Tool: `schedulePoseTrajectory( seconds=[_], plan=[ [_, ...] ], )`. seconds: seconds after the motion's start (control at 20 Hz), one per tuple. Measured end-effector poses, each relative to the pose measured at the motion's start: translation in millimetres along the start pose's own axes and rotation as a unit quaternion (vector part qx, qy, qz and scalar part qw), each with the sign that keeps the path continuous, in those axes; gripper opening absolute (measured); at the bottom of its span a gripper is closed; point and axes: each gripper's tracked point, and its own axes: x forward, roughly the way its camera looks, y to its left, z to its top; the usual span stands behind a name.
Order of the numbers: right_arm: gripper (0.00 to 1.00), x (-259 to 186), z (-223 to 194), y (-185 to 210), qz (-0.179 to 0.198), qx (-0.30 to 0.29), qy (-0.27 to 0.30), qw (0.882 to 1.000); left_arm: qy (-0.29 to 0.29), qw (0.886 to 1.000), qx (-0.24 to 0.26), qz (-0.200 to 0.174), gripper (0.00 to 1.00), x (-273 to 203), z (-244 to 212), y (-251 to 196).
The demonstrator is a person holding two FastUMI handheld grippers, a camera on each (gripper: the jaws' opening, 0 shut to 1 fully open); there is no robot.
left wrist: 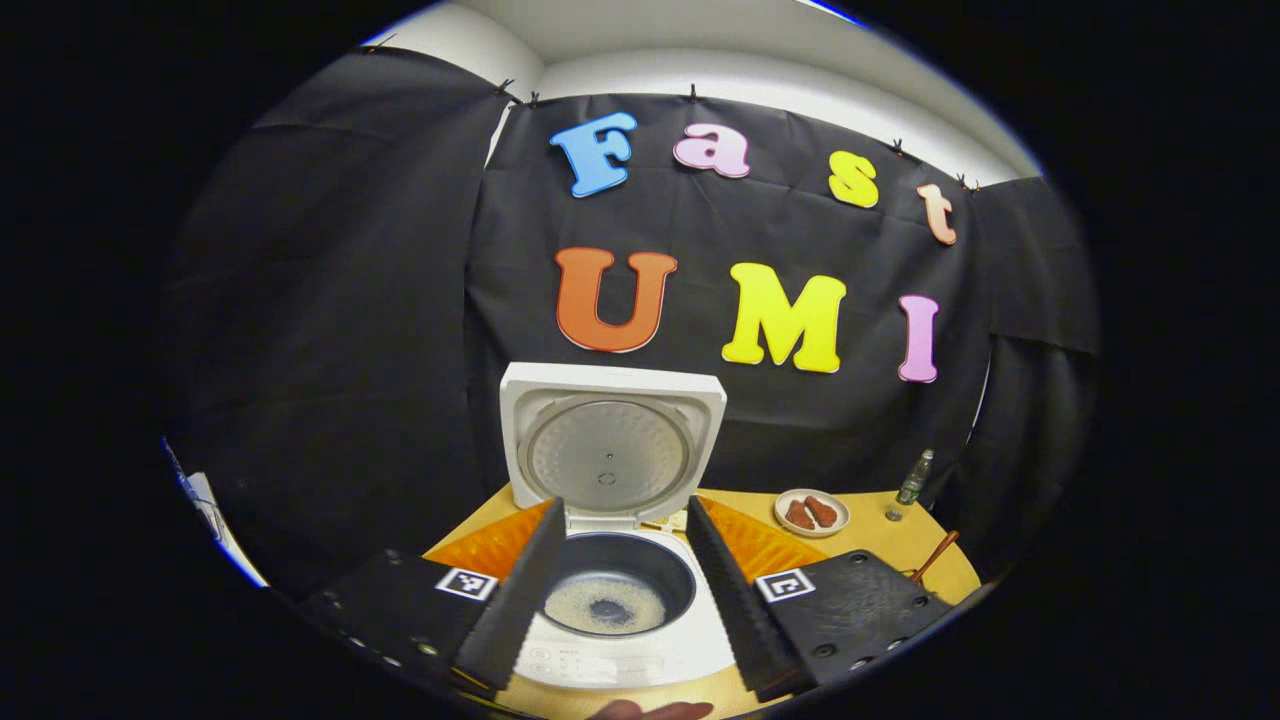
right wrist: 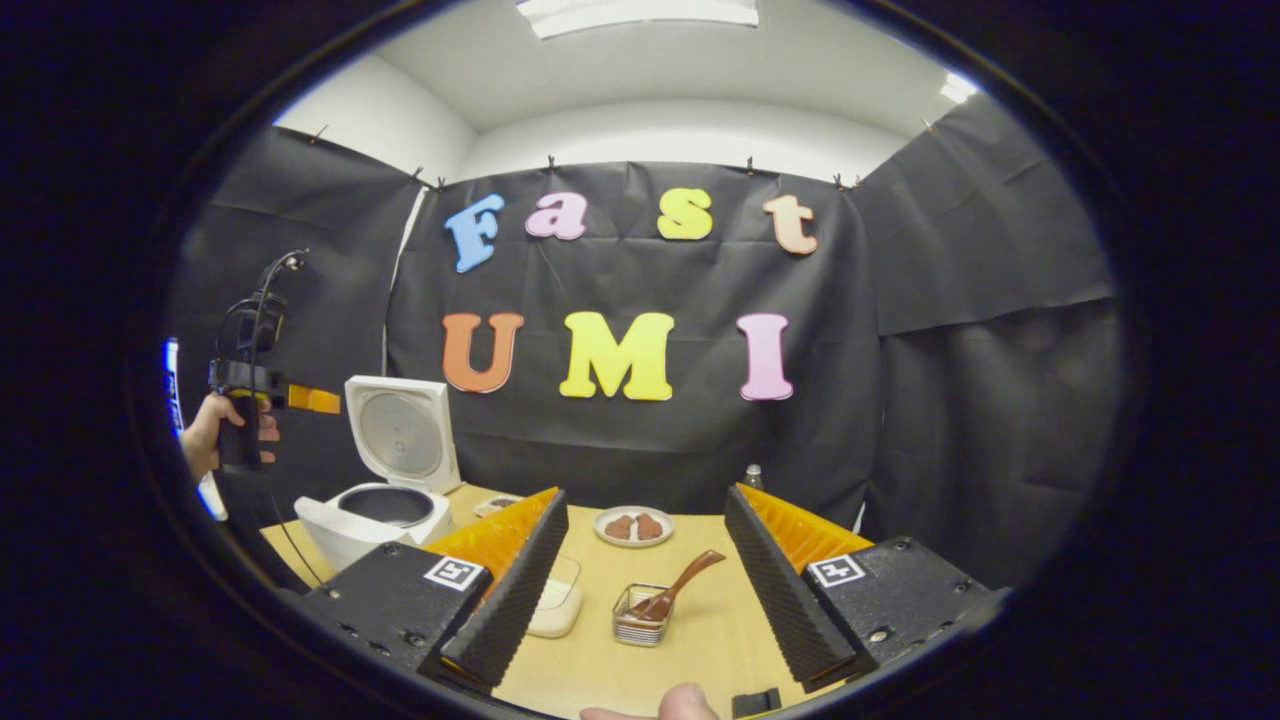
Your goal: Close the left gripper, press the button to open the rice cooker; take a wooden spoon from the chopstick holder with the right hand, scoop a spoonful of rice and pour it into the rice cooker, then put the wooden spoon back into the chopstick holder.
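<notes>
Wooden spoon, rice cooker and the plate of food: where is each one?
Spoon [right wrist: 682, 583]: right gripper view, on its handle.
Cooker [left wrist: 608, 470]: left gripper view, on the raised lid's inner plate.
Plate [right wrist: 634, 539]: right gripper view, on its near rim.

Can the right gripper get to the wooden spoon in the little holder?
Probably yes. The right hand-held gripper is open, and the brown wooden spoon leans in the small wire chopstick holder right between its fingers, with nothing in front of it.

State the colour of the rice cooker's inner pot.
Black inner pot, white rice at its bottom; clearest in the left gripper view.
</notes>
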Motion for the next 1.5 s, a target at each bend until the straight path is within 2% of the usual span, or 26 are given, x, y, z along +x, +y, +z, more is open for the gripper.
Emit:
schedulePoseTrajectory(
  seconds=[0.05, 0.1, 0.35, 0.5, 0.7, 0.9, 1.35, 1.5],
  plan=[
    [1.0, 0, 0, -1, 0.003, 0.005, 0.001, 1.0, -0.007, 1.0, -0.003, -0.006, 0.93, -7, 3, -4],
    [1.0, 1, 1, -1, 0.002, 0.005, 0.003, 1.0, -0.015, 1.0, -0.004, -0.012, 0.94, -16, 5, -7],
    [1.0, 11, -4, -2, -0.001, -0.006, 0.01, 1.0, -0.067, 0.997, 0.01, -0.035, 0.94, -56, 13, -17],
    [1.0, 20, -2, 1, 0.005, -0.001, 0.009, 1.0, -0.096, 0.994, 0.041, -0.041, 0.94, -78, 13, -25],
    [1.0, 40, -9, -1, 0.016, 0.009, 0.011, 1.0, -0.115, 0.991, 0.046, -0.056, 0.94, -101, 4, -41],
    [1.0, 67, -28, -13, 0.016, 0.017, 0.031, 0.999, -0.146, 0.986, 0.068, -0.044, 0.94, -121, -6, -42],
    [0.99, 128, -94, -32, 0.017, 0.028, 0.091, 0.995, -0.123, 0.991, 0.015, -0.059, 0.94, -129, -43, -45],
    [0.99, 145, -127, -55, -0.01, 0.055, 0.124, 0.991, -0.122, 0.991, 0.015, -0.056, 0.94, -131, -41, -40]
  ],
)
